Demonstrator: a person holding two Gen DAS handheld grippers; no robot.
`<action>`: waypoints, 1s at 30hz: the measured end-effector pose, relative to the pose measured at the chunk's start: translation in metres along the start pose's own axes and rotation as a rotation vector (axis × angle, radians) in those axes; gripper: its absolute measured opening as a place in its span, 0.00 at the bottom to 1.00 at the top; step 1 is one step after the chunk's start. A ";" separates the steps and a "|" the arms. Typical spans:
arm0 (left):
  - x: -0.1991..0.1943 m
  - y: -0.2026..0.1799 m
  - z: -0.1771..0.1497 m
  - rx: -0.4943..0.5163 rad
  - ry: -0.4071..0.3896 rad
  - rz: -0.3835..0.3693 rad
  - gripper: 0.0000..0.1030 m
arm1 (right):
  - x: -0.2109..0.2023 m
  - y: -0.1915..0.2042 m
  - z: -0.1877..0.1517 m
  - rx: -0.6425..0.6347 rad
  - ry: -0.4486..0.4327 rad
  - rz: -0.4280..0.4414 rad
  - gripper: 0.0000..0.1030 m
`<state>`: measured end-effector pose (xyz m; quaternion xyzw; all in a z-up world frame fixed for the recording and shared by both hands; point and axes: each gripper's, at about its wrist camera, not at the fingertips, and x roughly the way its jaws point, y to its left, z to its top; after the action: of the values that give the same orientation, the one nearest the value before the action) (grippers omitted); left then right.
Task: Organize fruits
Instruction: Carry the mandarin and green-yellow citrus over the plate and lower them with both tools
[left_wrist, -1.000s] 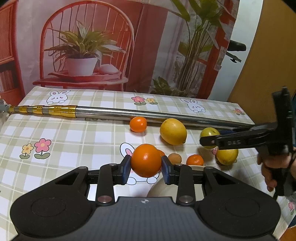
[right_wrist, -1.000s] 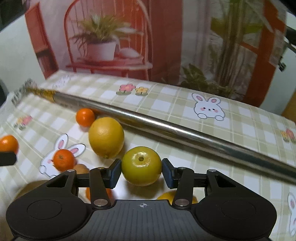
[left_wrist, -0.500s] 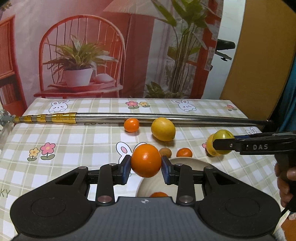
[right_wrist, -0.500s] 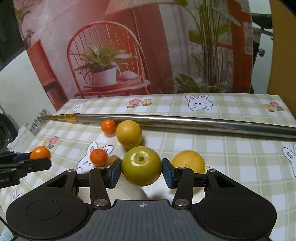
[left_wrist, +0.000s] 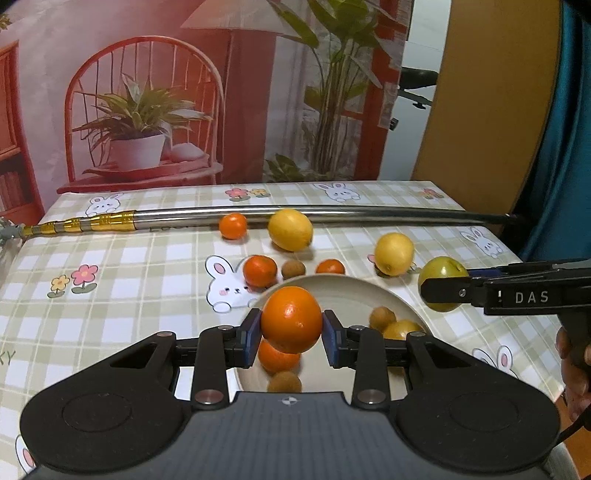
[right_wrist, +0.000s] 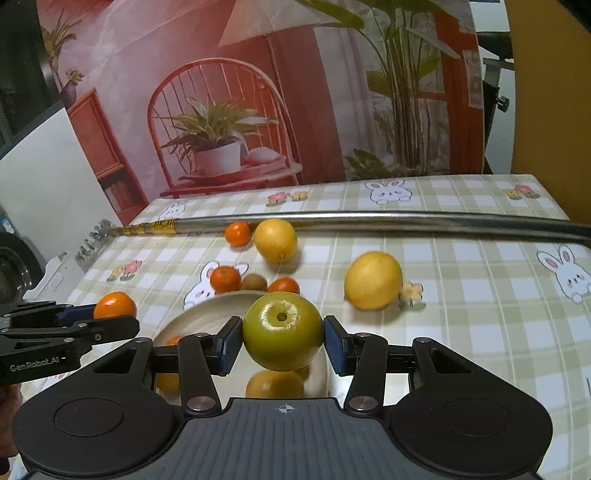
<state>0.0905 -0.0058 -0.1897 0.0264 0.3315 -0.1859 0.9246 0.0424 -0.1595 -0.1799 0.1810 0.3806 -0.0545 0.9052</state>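
One orange (left_wrist: 291, 319) sits pinched between the blue pads of the left gripper (left_wrist: 291, 332), low centre of the left view, hanging over the beige plate (left_wrist: 354, 293). One green apple (right_wrist: 282, 331) is clamped the same way in the right gripper (right_wrist: 282, 341), low centre of the right view, also over the plate's rim.

In the plate, partly hidden: one more orange (left_wrist: 277, 357), a yellow fruit (left_wrist: 400, 328) and two small brown fruits (left_wrist: 382, 316).

Out on the checked tablecloth (left_wrist: 140, 266), mid-frame: three small oranges (left_wrist: 232, 225), two lemons (left_wrist: 290, 229), one small brown fruit (left_wrist: 293, 269). A single steel pole (left_wrist: 332, 214) with gold bands lies across the cloth just behind the far lemon.

Writing: "DAS" on the right gripper at the right edge of the left view; "GenRobot.AI" on the left gripper at the lower left of the right view. A hand (left_wrist: 574, 363) grips that handle at the far right.
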 end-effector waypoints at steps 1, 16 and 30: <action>-0.002 -0.001 -0.002 0.001 -0.001 -0.003 0.36 | -0.003 0.002 -0.003 -0.001 0.001 0.001 0.43; 0.009 -0.002 -0.030 0.019 0.087 -0.005 0.36 | -0.006 0.022 -0.041 -0.033 0.074 0.019 0.43; 0.026 -0.003 -0.040 0.041 0.156 -0.012 0.36 | 0.012 0.028 -0.058 -0.044 0.162 0.049 0.43</action>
<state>0.0838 -0.0099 -0.2374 0.0579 0.3989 -0.1954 0.8941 0.0188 -0.1120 -0.2174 0.1742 0.4492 -0.0094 0.8762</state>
